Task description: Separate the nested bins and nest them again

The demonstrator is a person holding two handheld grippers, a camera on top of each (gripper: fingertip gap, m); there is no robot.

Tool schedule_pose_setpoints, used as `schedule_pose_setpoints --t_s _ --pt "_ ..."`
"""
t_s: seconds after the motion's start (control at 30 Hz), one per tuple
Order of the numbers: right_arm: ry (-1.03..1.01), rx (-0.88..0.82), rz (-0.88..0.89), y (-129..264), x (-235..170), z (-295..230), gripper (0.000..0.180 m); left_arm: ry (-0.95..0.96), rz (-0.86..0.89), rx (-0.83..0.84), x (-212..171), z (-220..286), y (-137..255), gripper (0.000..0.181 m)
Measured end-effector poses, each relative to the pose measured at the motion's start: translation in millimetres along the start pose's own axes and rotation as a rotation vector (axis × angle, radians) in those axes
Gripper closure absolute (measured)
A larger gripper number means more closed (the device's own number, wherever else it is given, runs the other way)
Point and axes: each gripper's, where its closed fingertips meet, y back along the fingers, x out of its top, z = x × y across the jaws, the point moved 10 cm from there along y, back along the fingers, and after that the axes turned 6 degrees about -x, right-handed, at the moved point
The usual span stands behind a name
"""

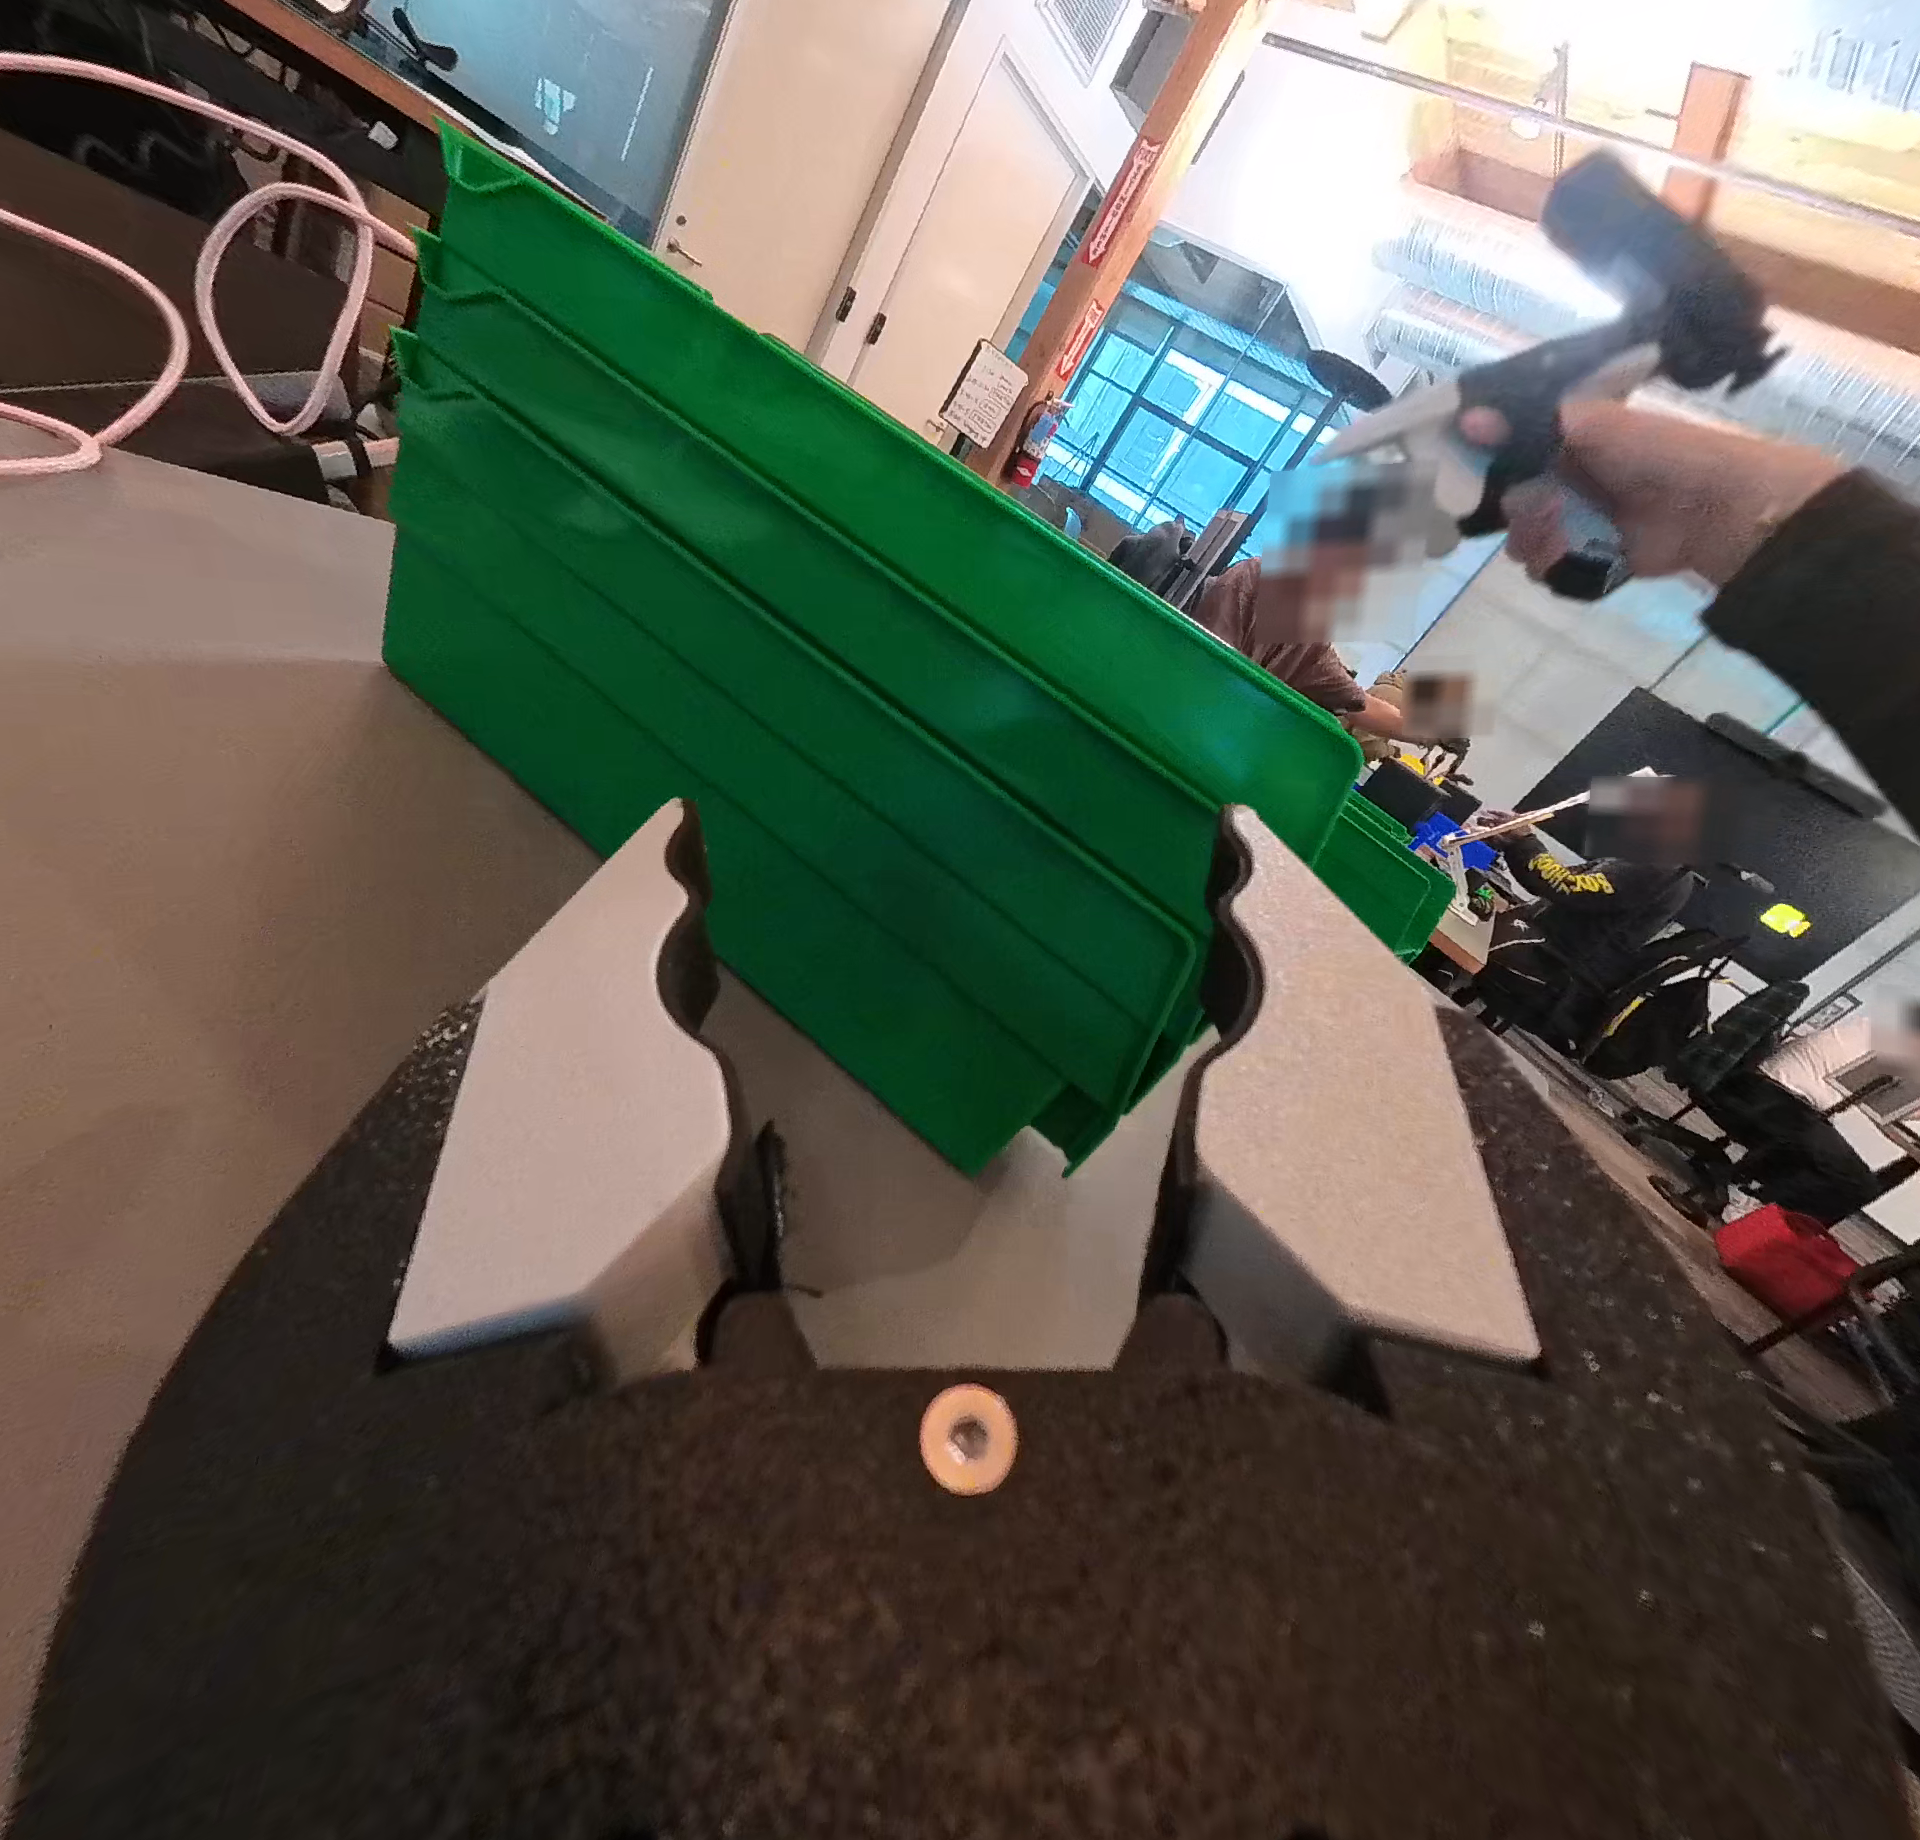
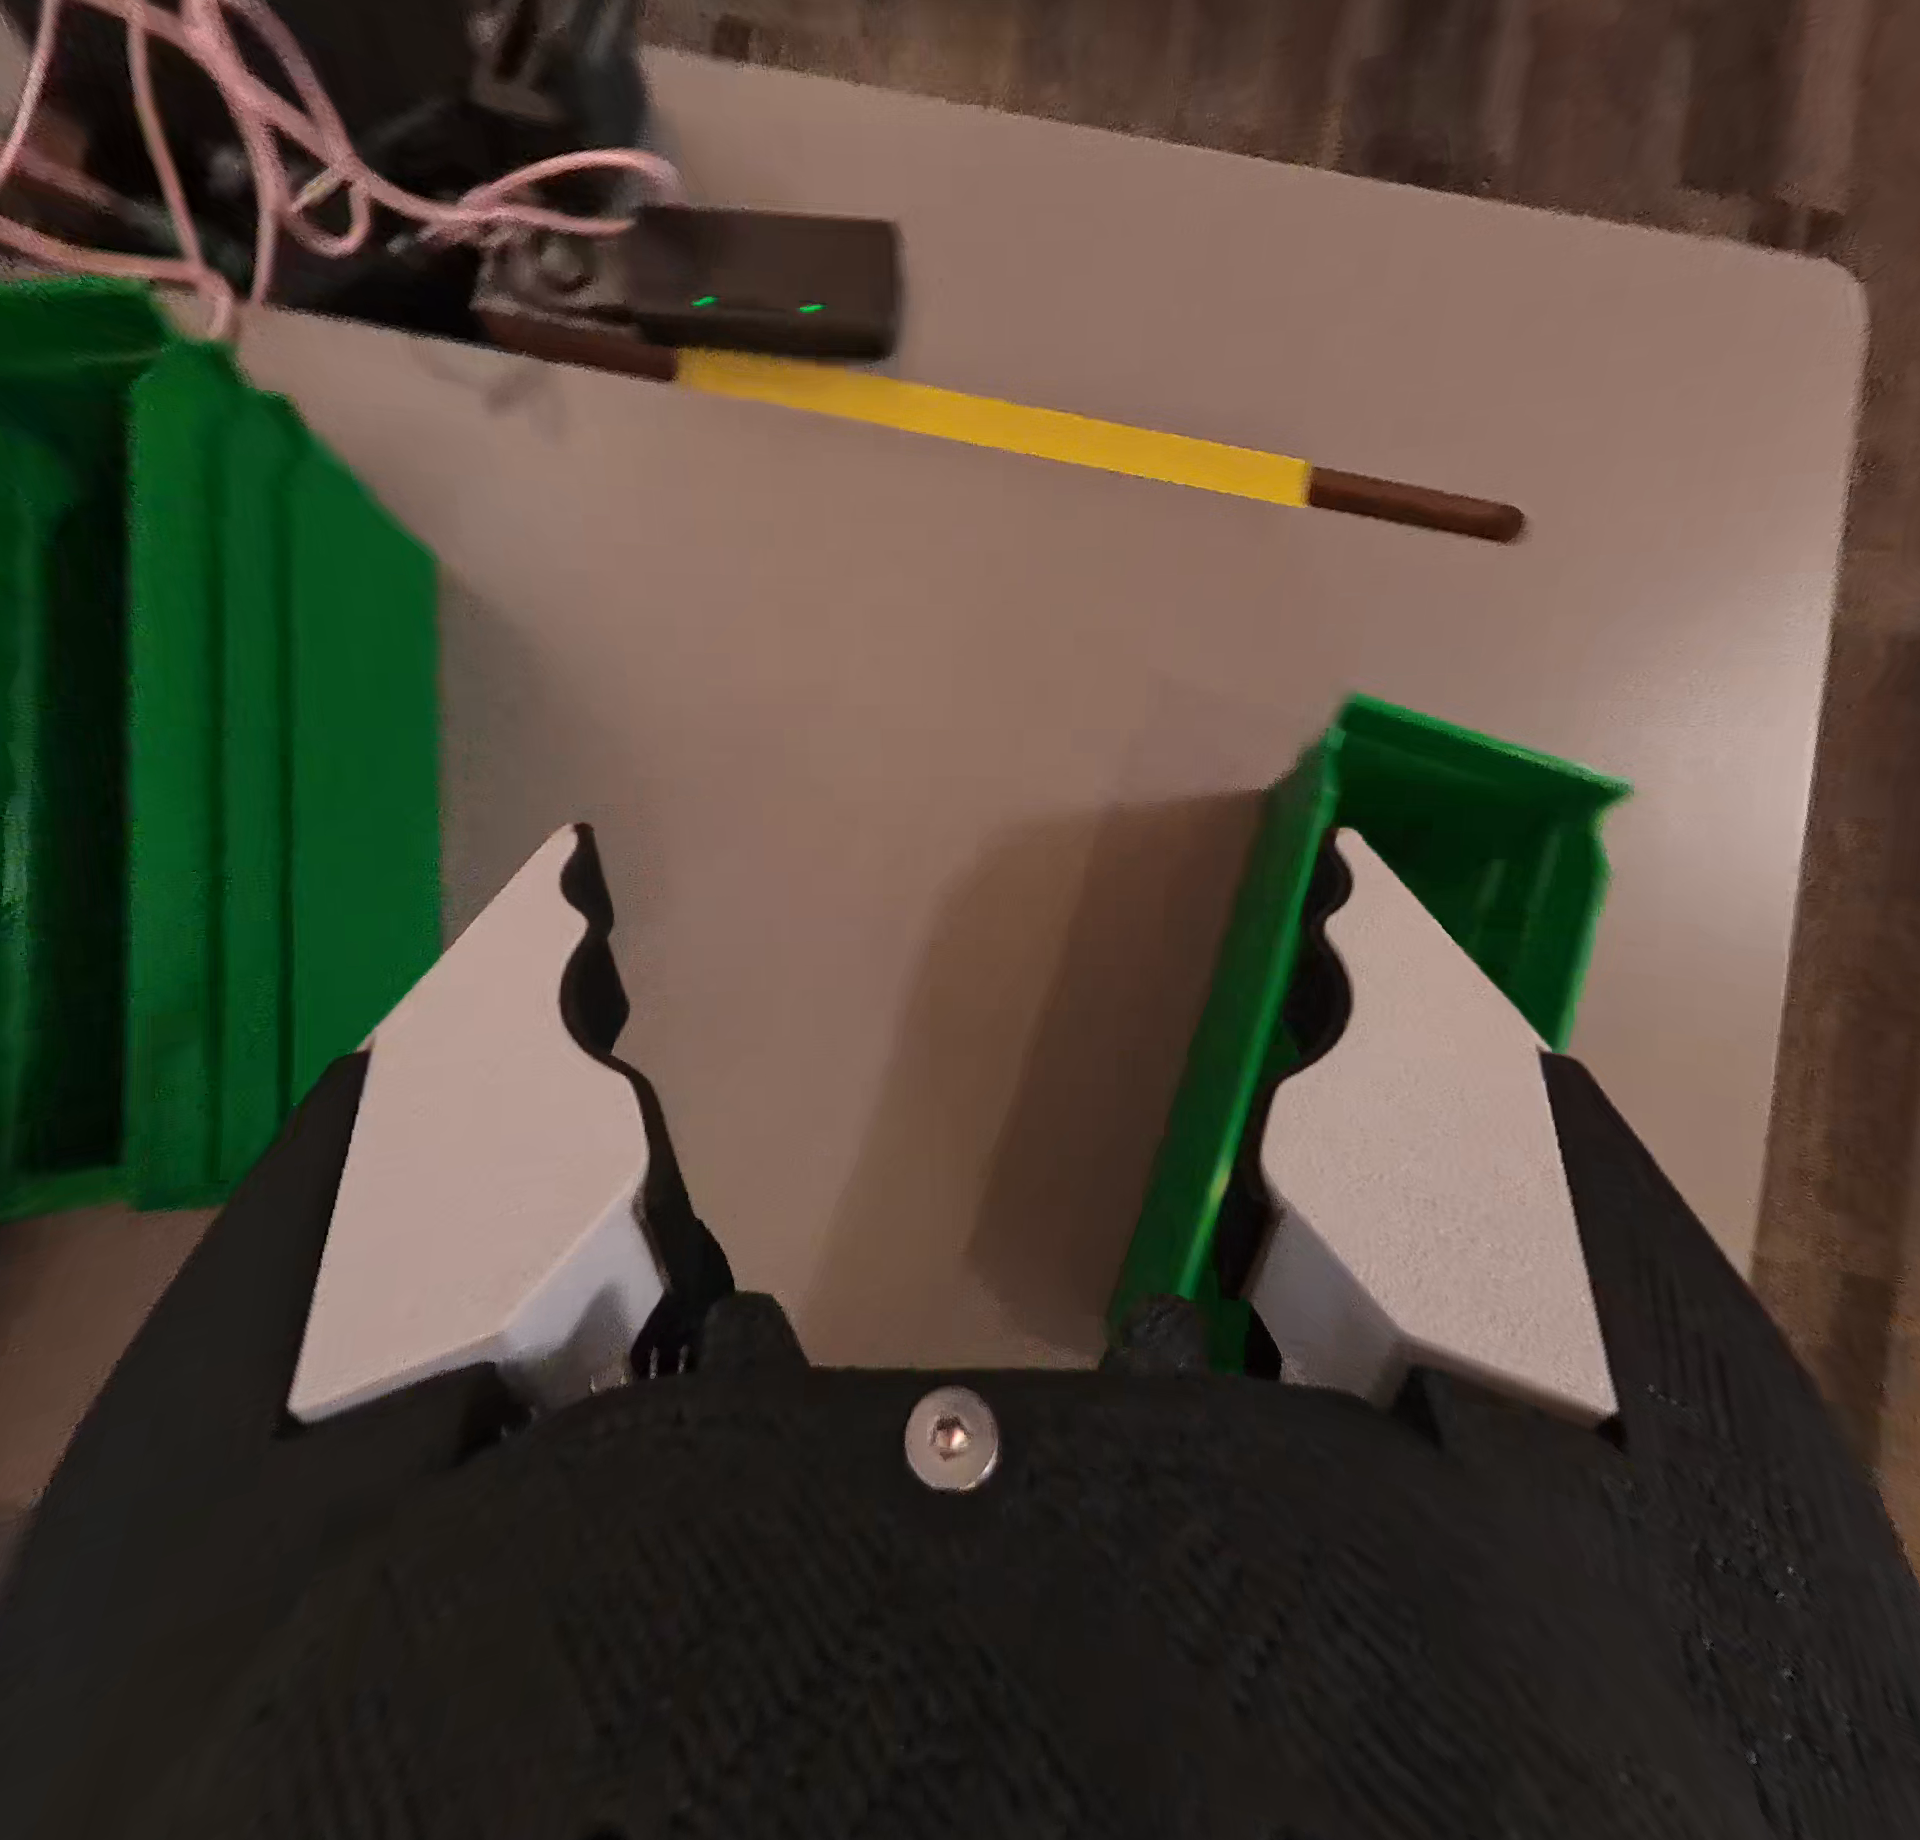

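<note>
Several green bins (image 1: 831, 595) stand nested in a stack on the grey table (image 1: 208, 751). My left gripper (image 1: 956, 814) is open, and the stack's near lower corner reaches in between its fingers. My right gripper (image 2: 961, 832) is open wide above the table (image 2: 831, 647). A single green bin (image 2: 1496, 855) sits at its right side, one wall lying along the inner face of the right finger (image 2: 1434, 1115). The stack (image 2: 260, 751) shows at the left of the right wrist view. The right gripper (image 1: 1455, 440) also shows blurred in a hand, high at the right of the left wrist view.
A black box with green lights (image 2: 764, 278) sits on a yellow and brown rod (image 2: 987, 429) over the table's far part. Pink cables (image 1: 270, 232) loop at the far left. The table's right edge (image 2: 1818, 751) lies just past the single bin. People sit in the background.
</note>
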Motion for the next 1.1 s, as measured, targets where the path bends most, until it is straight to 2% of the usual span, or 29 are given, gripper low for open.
schedule_pose_setpoints --t_s 0.1,0.27,0.33,0.4,0.53,0.67,0.9,1.1 --pt "0.127 0.062 -0.054 -0.1 17.2 -74.3 0.049 0.002 0.006 0.002 0.7 -0.5 3.4 0.087" --pt "0.203 0.353 -0.213 -23.9 15.8 -206.9 0.046 0.020 0.027 0.001 3.2 -2.8 8.1 0.087" --pt "0.267 0.342 -0.266 -36.6 11.2 -247.7 0.043 0.033 0.035 -0.007 3.5 -3.1 9.0 0.087" --pt "0.366 0.208 -0.292 -49.7 8.4 -273.2 0.036 0.038 0.036 -0.010 3.5 -3.2 9.2 0.087" --pt "0.435 0.097 -0.363 -66.5 3.6 -300.0 0.034 0.033 0.038 0.008 3.6 -3.7 10.3 0.087" --pt "0.442 0.077 -0.418 -74.1 0.4 -307.1 0.054 0.027 0.073 0.020 6.5 -4.4 13.3 0.091" --pt "0.449 0.011 -0.450 -71.1 2.3 -311.2 0.077 -0.013 0.039 0.069 5.3 -4.7 11.6 0.093" --pt "0.437 0.022 -0.461 -69.6 6.2 -310.5 0.084 0.038 0.069 0.053 7.2 -8.2 14.6 0.093"
